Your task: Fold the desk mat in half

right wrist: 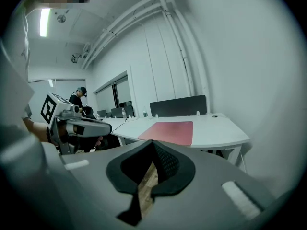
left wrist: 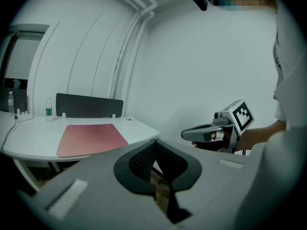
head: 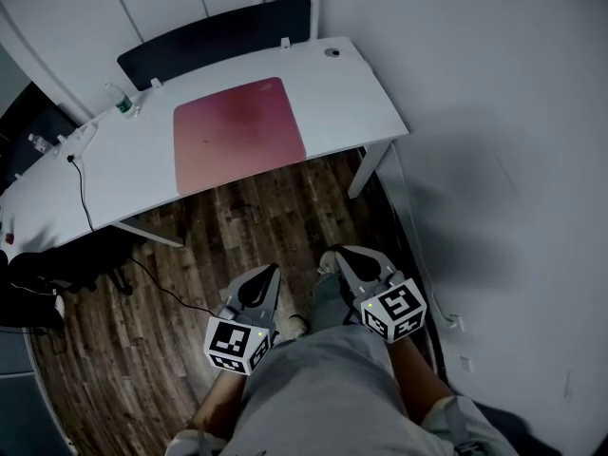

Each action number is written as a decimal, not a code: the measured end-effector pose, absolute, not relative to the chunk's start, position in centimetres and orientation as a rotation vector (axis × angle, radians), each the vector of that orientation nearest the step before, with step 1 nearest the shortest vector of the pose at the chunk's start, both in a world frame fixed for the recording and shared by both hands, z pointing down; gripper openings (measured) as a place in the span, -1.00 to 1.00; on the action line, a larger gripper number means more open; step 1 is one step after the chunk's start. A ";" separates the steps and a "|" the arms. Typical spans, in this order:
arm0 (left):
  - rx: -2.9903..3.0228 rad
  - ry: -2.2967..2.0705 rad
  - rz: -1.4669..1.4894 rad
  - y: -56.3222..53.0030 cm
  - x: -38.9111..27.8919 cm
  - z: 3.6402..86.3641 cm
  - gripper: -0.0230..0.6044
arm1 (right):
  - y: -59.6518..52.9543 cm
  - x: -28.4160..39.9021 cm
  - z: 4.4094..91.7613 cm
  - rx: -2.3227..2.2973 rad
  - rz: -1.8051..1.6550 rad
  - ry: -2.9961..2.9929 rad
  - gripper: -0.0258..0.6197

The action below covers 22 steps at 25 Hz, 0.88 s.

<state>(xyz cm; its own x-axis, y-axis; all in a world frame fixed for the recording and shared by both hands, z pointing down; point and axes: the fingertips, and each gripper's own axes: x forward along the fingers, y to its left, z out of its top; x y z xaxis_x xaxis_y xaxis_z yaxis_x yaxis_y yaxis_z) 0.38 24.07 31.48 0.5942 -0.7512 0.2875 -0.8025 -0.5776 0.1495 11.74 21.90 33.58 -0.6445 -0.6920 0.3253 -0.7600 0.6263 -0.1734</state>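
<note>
Nothing of the fold is done yet. The desk mat (head: 237,133), a pinkish-red rectangle, lies fully flat and single-layered on the white desk (head: 361,93). No corner is lifted and no crease shows.

Both grippers are well apart from it, held low and close to the person's body over the wood floor (head: 237,226). The left gripper (head: 269,274) has its jaws closed tip to tip with nothing between them; only floor shows through the slot behind the tips. The right gripper (head: 342,253) reads the same way, jaws together and empty. They sit side by side and near each other, both pointing towards the desk.

From the left gripper, the mat is ahead and off to the left of the jaws, past the desk's near edge. From the right gripper it is ahead and a little to the right. Beyond the mat, at the far edge of the desk, stands a dark partition panel (head: 214,36). A water bottle (head: 122,103) and a cable (head: 81,183) lie further along the desk to the left, clear of the mat.

By my reading the whole task is left: closing the distance to the desk, opening the jaws, taking hold of one edge of the mat, carrying it over to the opposite edge and laying it down.
</note>
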 end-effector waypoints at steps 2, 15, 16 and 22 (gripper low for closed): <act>2.554 -1.276 0.288 22.3 0.8 31.8 -0.86 | 19.9 12.0 33.7 1.178 0.425 -2.624 -0.90; 2.496 -1.343 0.312 7.2 3.3 32.3 -0.86 | 3.6 15.0 33.6 1.022 0.375 -2.643 -0.90; 2.491 -1.346 0.319 6.3 3.6 32.3 -0.86 | 2.6 15.3 33.8 1.011 0.383 -2.643 -0.90; 2.462 -1.376 0.320 2.2 4.7 32.5 -0.86 | -2.1 16.5 33.7 0.962 0.399 -2.656 -0.90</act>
<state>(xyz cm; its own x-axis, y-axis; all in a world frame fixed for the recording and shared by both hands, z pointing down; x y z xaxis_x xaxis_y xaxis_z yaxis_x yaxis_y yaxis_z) 4.65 2.15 32.47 0.5162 -0.7880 0.3355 -0.8552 -0.4954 0.1524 16.53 -2.08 33.71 -0.7357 -0.5753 0.3575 -0.6549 0.7388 -0.1590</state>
